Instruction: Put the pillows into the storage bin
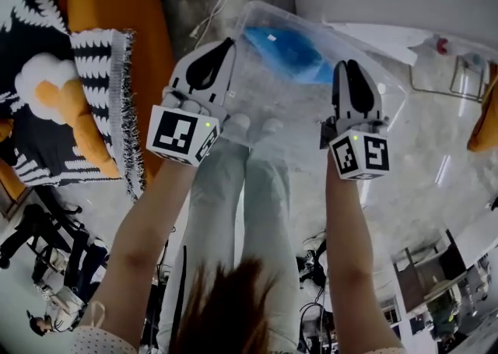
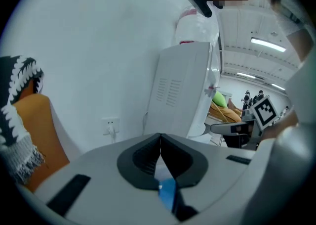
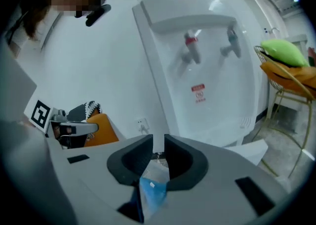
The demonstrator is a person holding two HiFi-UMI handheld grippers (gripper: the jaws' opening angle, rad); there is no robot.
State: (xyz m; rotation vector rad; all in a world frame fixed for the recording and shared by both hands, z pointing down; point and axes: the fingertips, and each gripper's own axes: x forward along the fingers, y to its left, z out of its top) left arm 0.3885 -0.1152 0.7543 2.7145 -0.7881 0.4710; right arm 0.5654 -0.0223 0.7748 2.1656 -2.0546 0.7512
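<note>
- The left gripper (image 2: 160, 139) has its jaws clenched pad to pad, with nothing between them.
- The right gripper (image 3: 158, 142) has its jaws released, a narrow gap between the pads and nothing gripped.
- In the head view, the left gripper (image 1: 227, 44) and the right gripper (image 1: 348, 65) hang side by side over the storage bin (image 1: 272, 86), at frame centre.
- The blue pillow (image 1: 288, 53) lies inside the bin, in its upper part. Its long axis runs from upper left to lower right.
- The bin stands on a grey, mottled floor (image 1: 436, 138).
- At upper left is an orange sofa (image 1: 124, 2), draped with a black-and-white fringed blanket (image 1: 101, 72).
- A patterned pillow (image 1: 47, 92) with a white and orange patch lies on the sofa at the left edge, well apart from the bin.
- A white water dispenser (image 3: 197, 56) stands against the white wall, with a wall socket (image 3: 142, 125) beside it.
- The blue pillow is bright, smooth and flattish, and shows through the bin's clear plastic walls.
</note>
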